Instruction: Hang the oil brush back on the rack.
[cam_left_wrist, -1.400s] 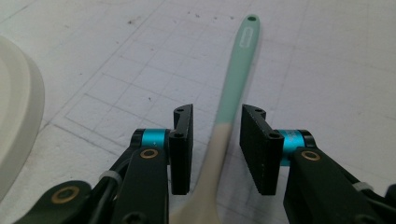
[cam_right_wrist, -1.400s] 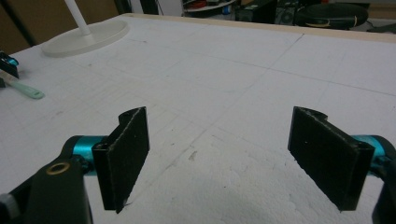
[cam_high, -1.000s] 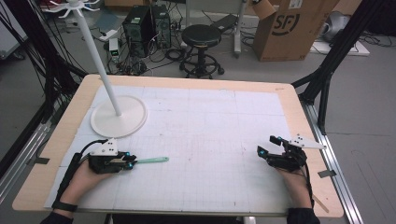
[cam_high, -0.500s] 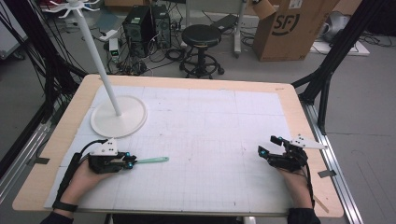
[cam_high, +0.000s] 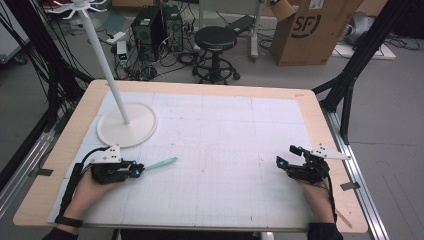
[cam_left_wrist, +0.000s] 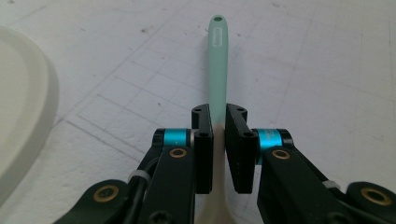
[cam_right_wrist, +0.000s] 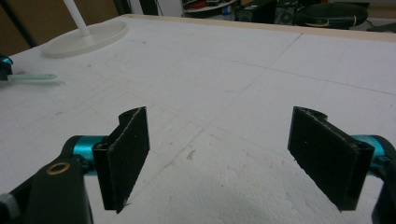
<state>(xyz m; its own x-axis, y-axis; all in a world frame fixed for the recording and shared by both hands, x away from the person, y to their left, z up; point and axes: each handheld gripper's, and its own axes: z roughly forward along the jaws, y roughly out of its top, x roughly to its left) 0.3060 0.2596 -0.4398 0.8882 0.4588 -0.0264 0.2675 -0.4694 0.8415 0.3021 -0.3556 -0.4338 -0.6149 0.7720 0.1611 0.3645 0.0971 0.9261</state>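
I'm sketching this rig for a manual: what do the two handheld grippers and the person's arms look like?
Each gripper, left gripper and right gripper, is black with flat black jaws, cyan collars, brass-coloured pivots, a grey three-cornered plate and a trailing black cable. The person wears dark sleeves, with a black band at the left wrist.

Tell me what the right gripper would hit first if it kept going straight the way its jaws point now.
Probably nothing nearby. The right gripper is open, with bare white table ahead of its jaws. Its line runs roughly toward the round white stand base far across the table, though depth makes that uncertain.
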